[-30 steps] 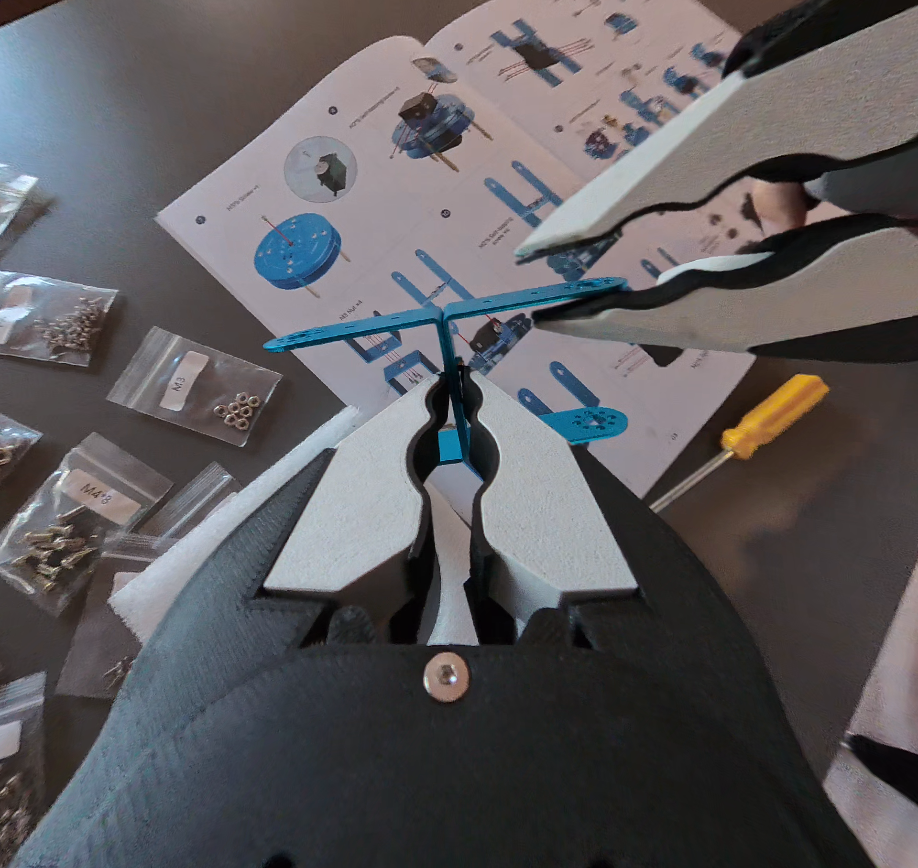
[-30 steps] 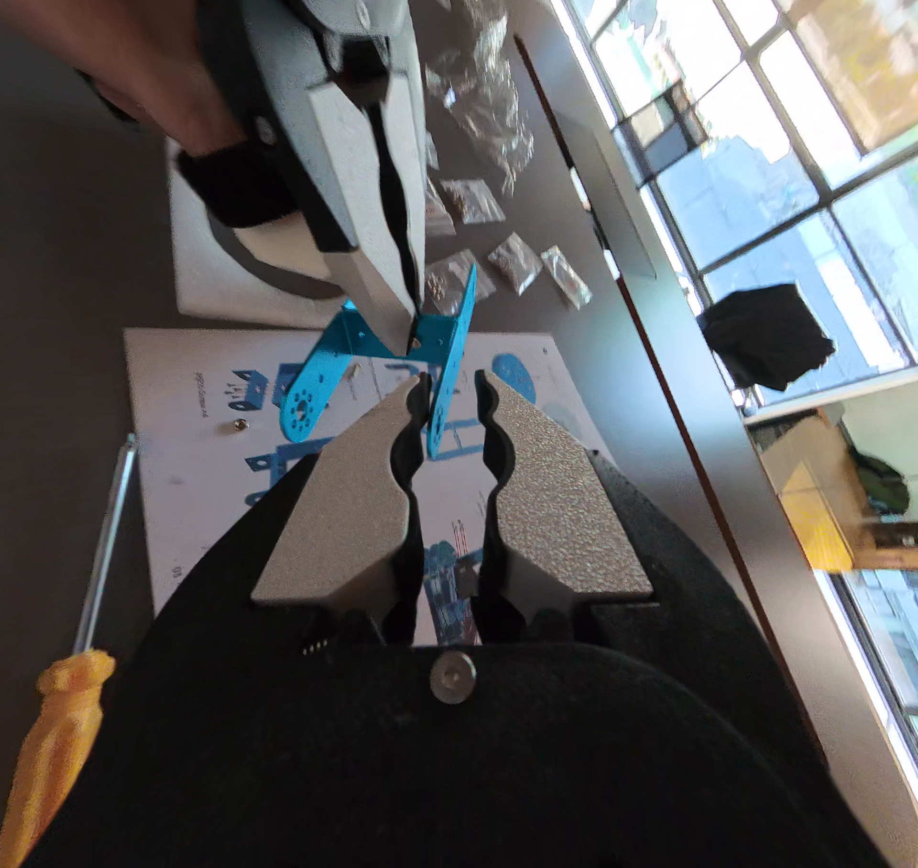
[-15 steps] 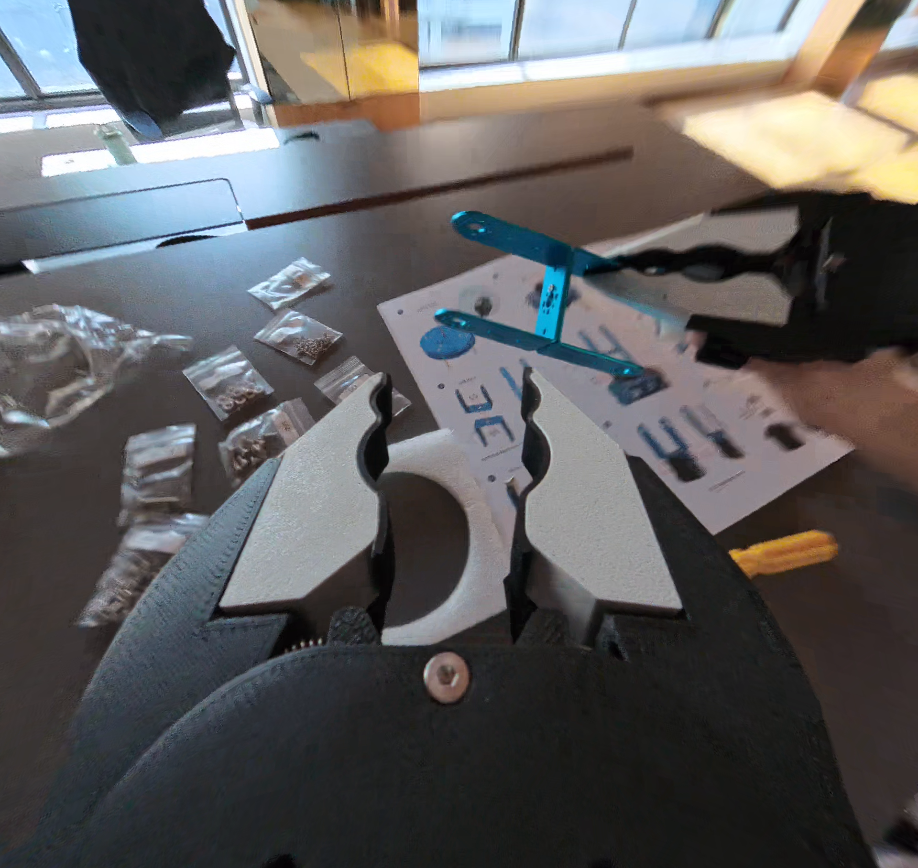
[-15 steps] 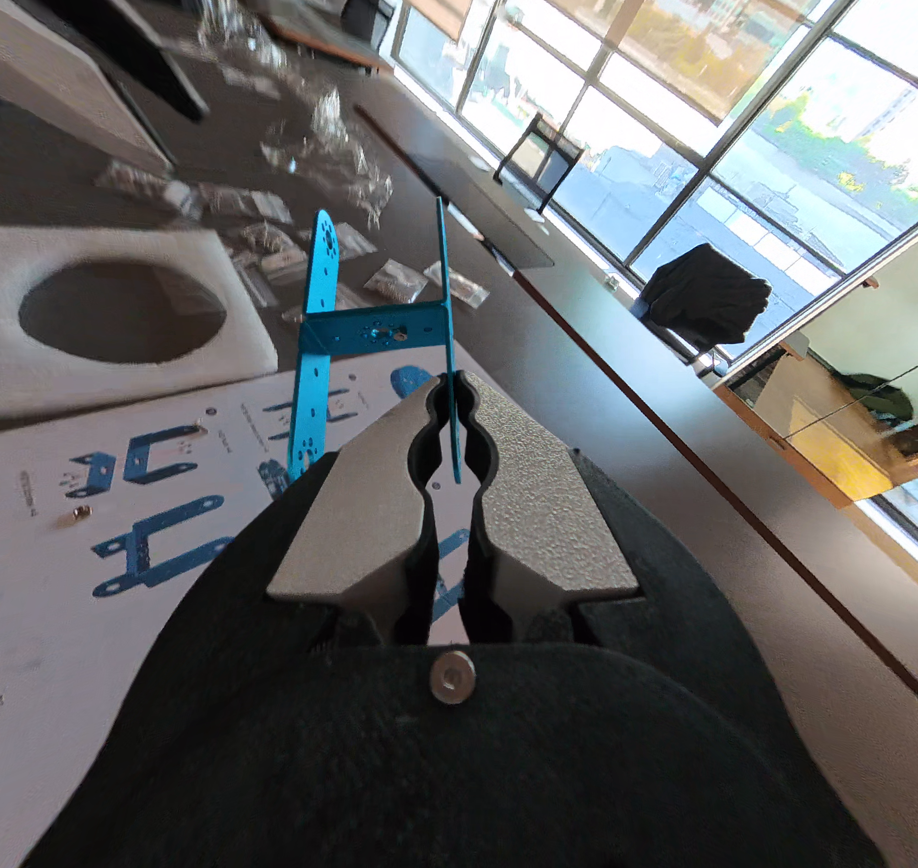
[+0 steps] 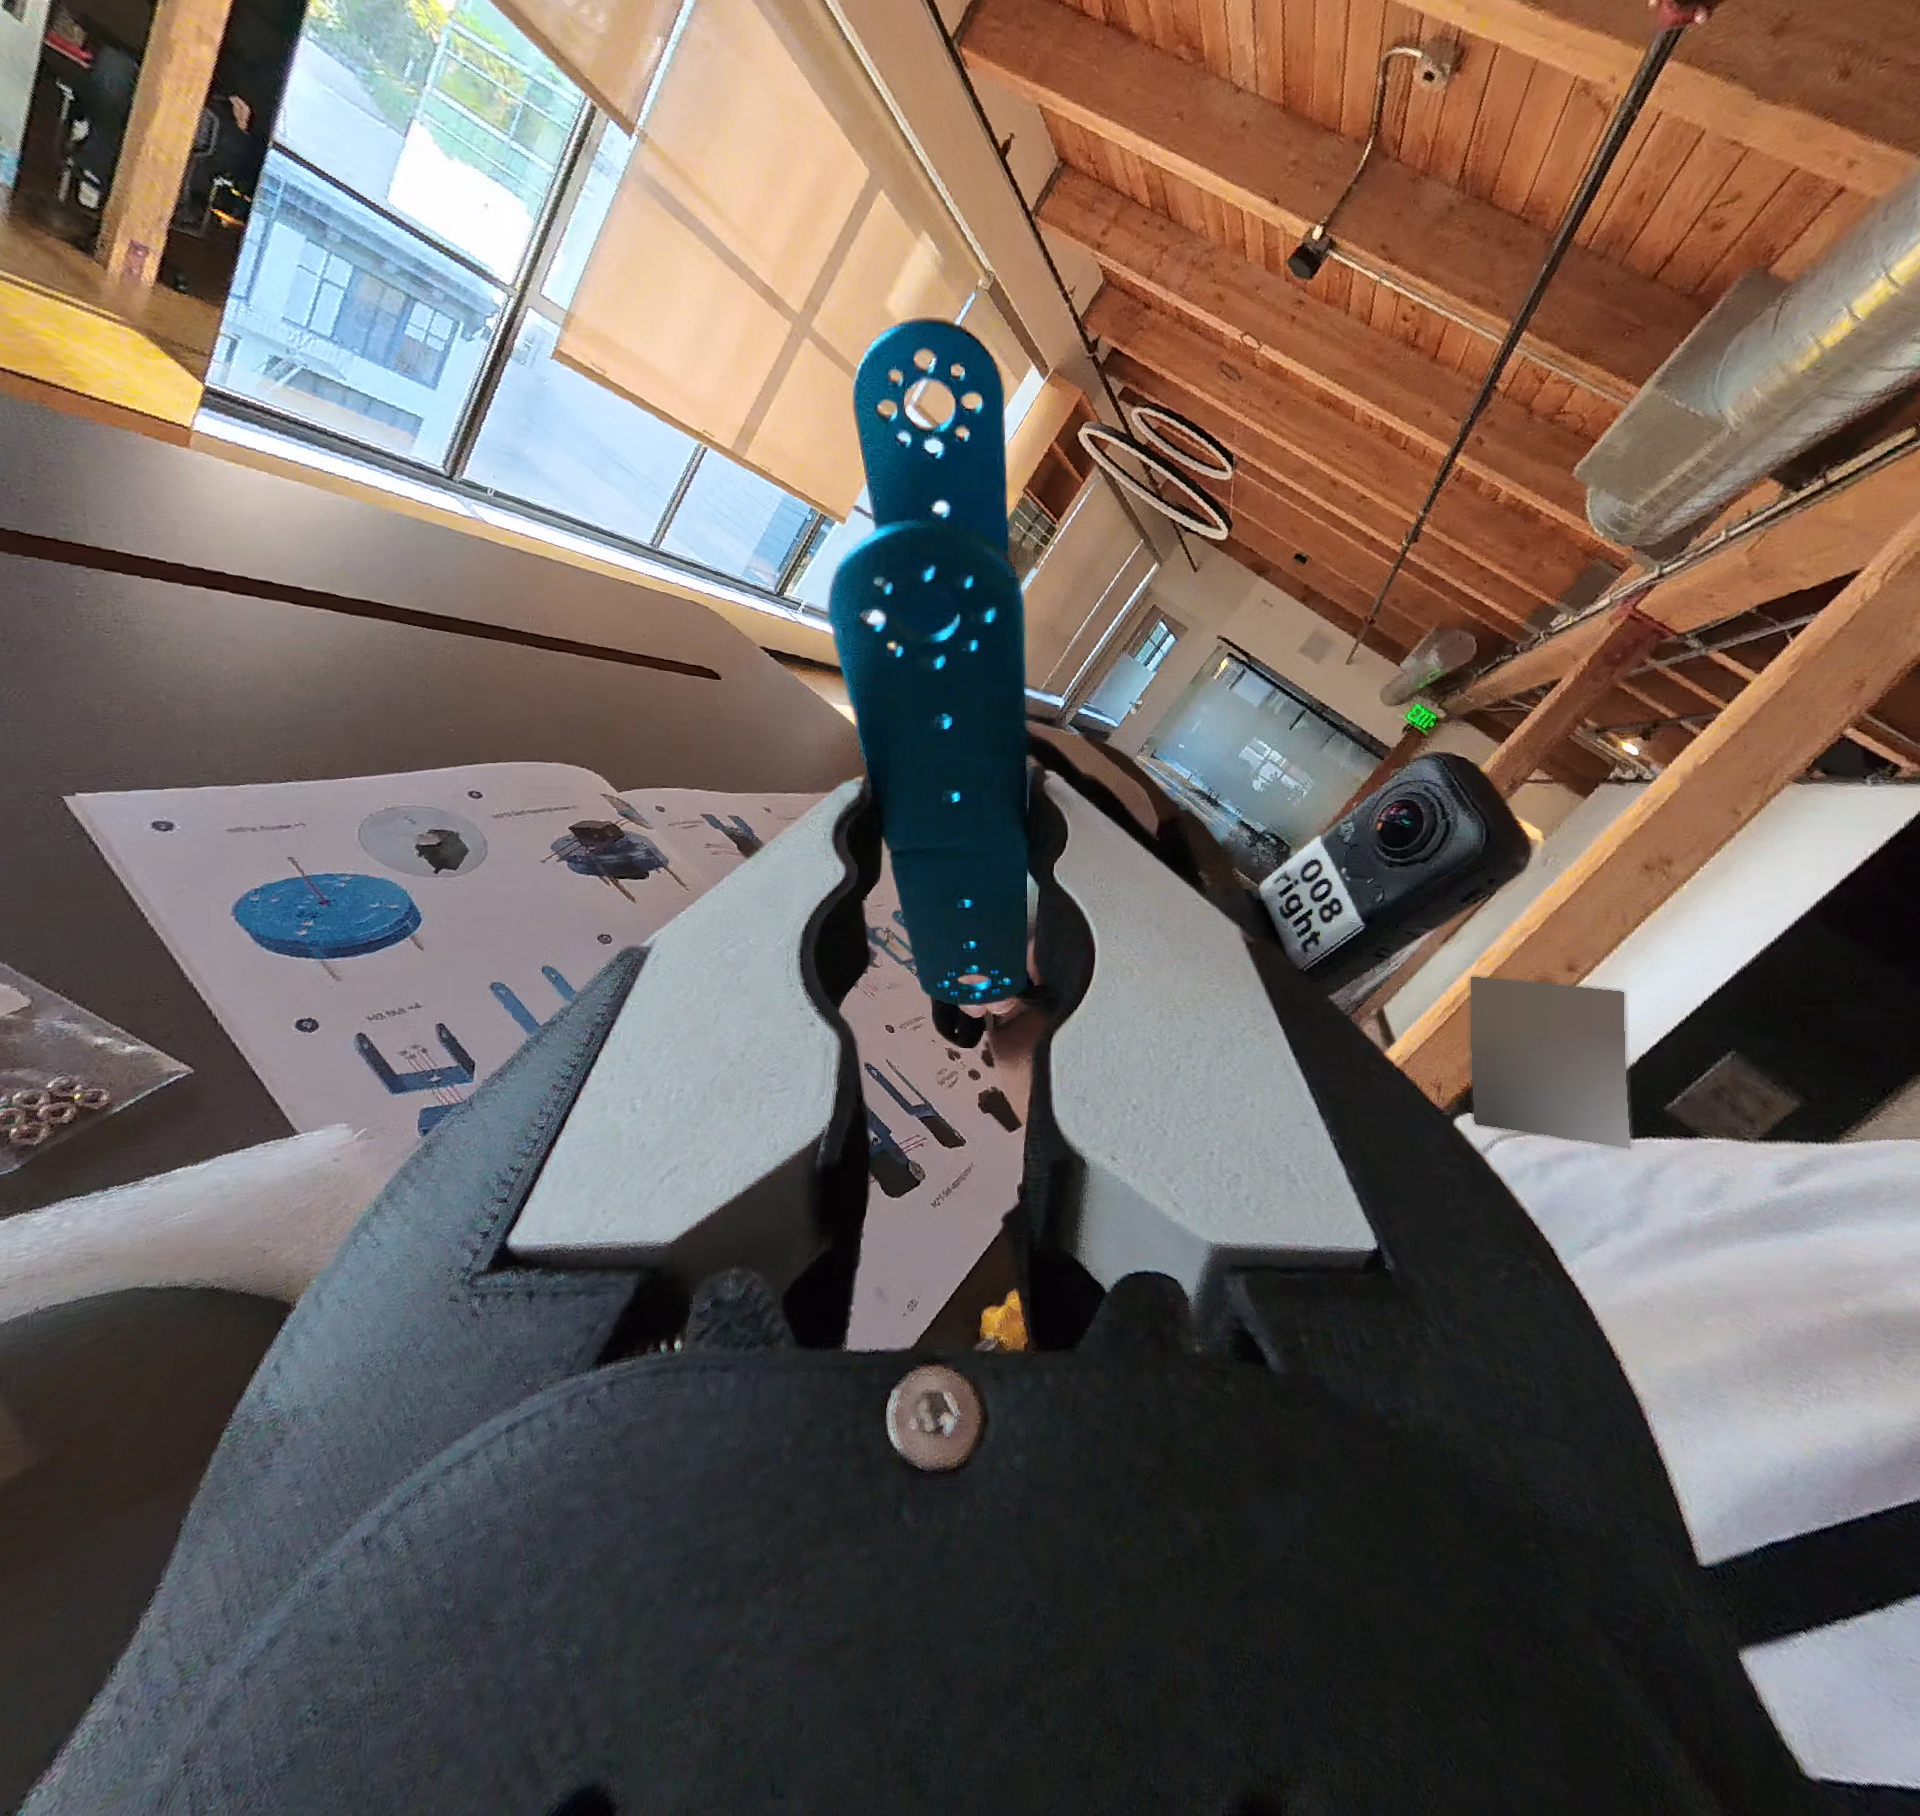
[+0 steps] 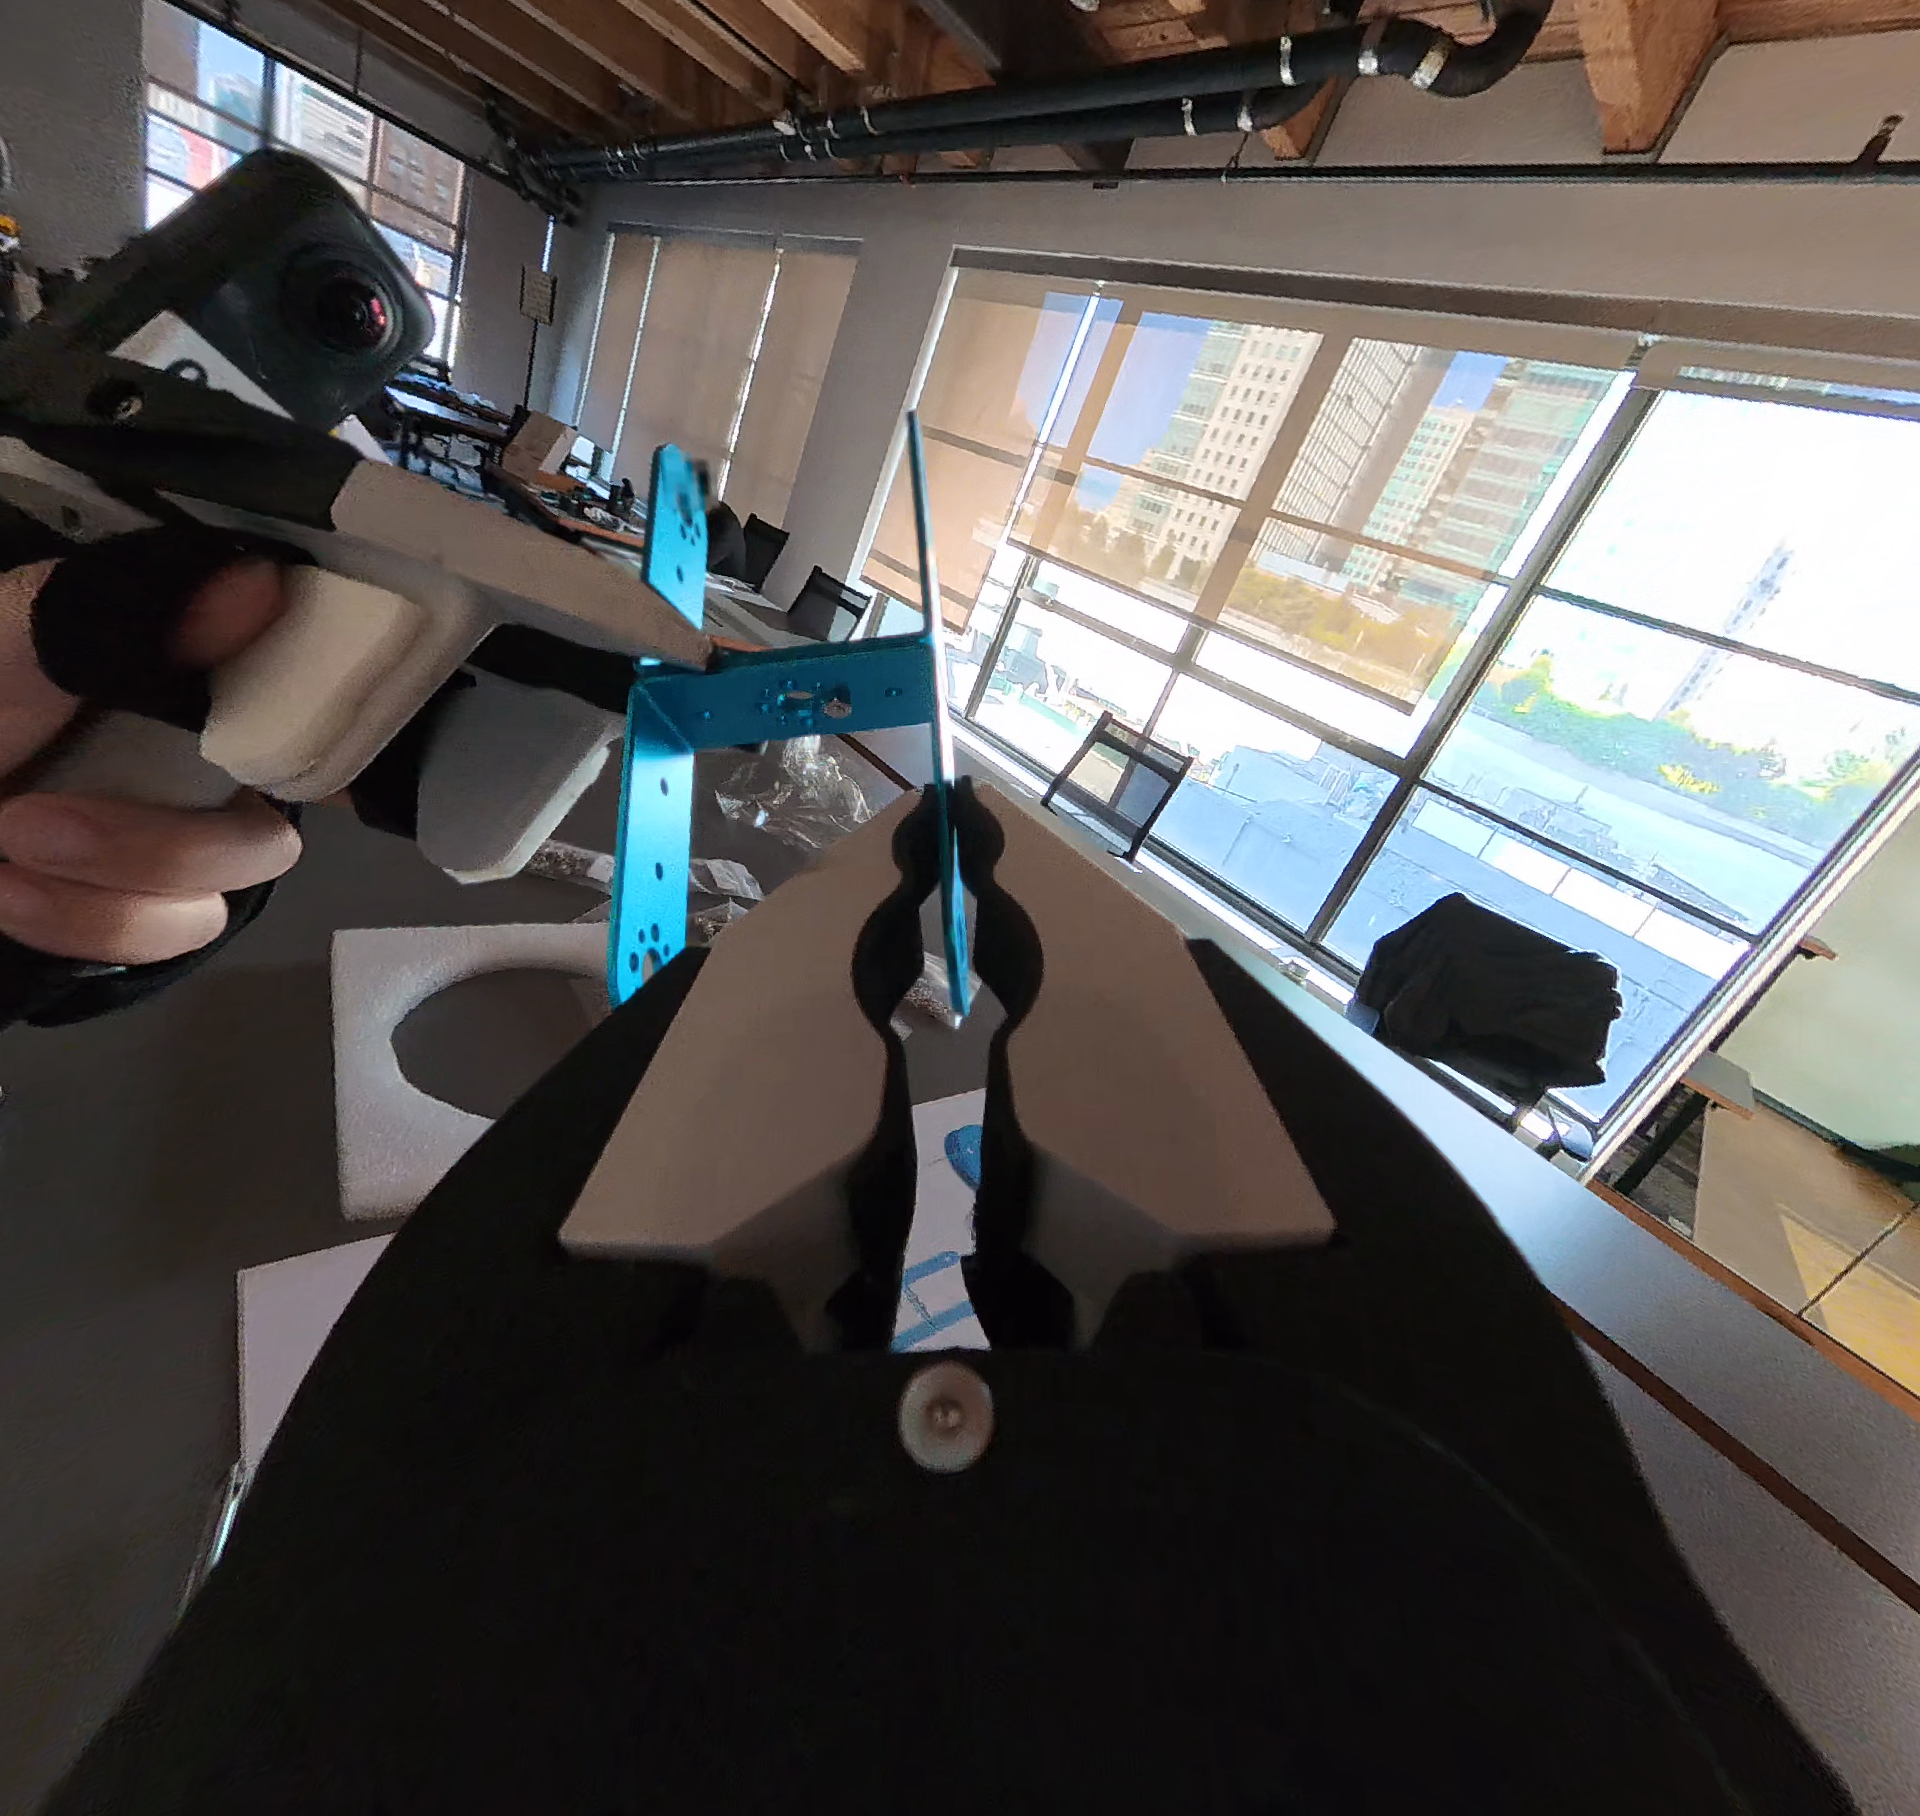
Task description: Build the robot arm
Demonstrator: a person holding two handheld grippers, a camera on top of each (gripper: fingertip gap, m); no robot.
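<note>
A blue metal U-bracket (image 5: 935,727) with rows of holes is held up in the air above a dark table. My right gripper (image 6: 943,792) is shut on one arm of it, which shows edge-on between the fingers; the bracket's middle plate (image 6: 790,701) points left. My left gripper (image 5: 951,790) has its fingers on either side of the other arm, clamping it across its width. In the right wrist view the left gripper (image 6: 660,696) comes in from the left and meets the bracket at the bend. The right gripper's camera (image 5: 1392,852) shows behind my left finger.
An open instruction booklet (image 5: 416,914) lies on the dark table (image 5: 312,675). A white foam block with a round hole (image 6: 374,1091) lies beside it. Clear bags of small hardware (image 6: 790,790) lie farther back, one at the left (image 5: 52,1091). A person's hand (image 6: 125,862) holds the left gripper.
The right gripper has lifted and turned the bracket higher. The left gripper, open and apart half a second ago, has come up to the bracket and narrowed its jaws round one arm.
</note>
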